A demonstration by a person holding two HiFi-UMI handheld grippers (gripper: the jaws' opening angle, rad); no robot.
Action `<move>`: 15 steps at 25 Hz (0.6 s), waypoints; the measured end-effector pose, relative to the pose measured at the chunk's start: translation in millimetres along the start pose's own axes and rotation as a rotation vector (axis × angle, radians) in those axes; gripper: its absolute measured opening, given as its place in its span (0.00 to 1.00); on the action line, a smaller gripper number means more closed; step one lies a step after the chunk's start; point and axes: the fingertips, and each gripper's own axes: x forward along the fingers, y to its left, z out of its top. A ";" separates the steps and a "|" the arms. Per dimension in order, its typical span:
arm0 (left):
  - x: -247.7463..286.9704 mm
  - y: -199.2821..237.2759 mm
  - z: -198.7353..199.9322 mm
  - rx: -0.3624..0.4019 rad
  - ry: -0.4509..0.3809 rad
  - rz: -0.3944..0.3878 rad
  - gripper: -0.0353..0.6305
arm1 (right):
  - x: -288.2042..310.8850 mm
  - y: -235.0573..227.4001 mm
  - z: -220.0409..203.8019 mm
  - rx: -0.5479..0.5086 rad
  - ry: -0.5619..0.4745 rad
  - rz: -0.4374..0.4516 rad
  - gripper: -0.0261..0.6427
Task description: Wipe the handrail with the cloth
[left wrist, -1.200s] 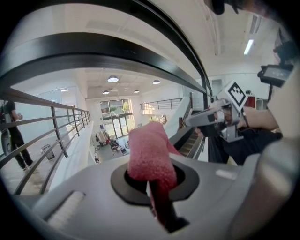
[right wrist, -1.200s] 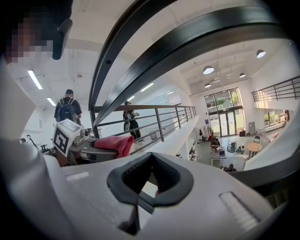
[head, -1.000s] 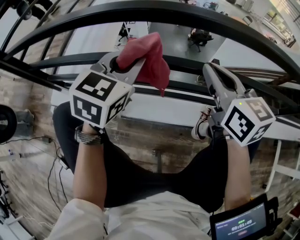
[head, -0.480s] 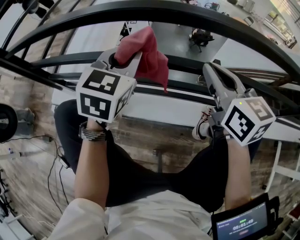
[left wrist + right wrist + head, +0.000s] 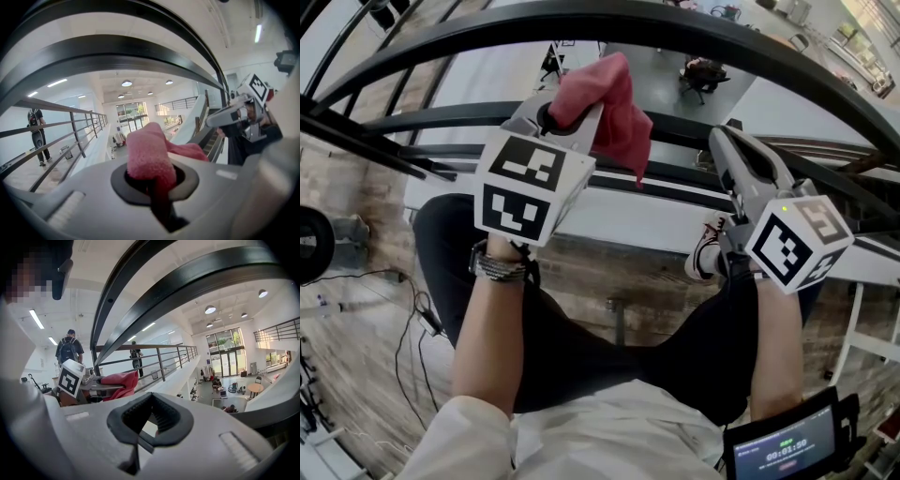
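Left gripper [image 5: 567, 114]: jaws clamped on the pink-red cloth [image 5: 614, 112]. A wad bulges out ahead of the pads and a loose flap hangs off the gripper's right side. In the left gripper view the fabric fills the pad opening, so the hold looks firm.

Right gripper [image 5: 724, 141]: jaws together with nothing between them; background shows through the empty pad opening. It hangs to the right of the left gripper, level with it and well apart from the cloth.

Handrail [image 5: 703, 28]: black top rail, ahead of and above both jaw tips. Its long axis runs side to side across the direction in which the left jaws point. In the head view it arcs, because of the wide lens. A lower rail [image 5: 441, 117] runs parallel beneath it, at about jaw height.

Key relation: the cloth wad sits just under and short of the top rail. The left gripper view shows open space between fabric and rail, so I judge there is no contact yet.

Judgement: the left gripper is the working one and is nearer the rail section above it. The next move calls for lifting the wad up and forward onto the rail, then sliding it along the rail's length. Risk: the hanging flap may snag on the lower rail.
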 end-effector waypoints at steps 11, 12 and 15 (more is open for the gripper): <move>0.1 -2.9 0.2 0.000 0.019 0.006 0.10 | -2.9 3.7 2.2 0.000 -0.007 0.008 0.04; 0.0 -2.8 -0.1 0.001 0.022 0.010 0.10 | -2.5 4.4 2.9 0.000 -0.009 0.010 0.04; 2.4 -6.8 1.1 0.014 0.029 0.011 0.10 | -2.1 5.0 5.2 0.000 -0.015 0.013 0.04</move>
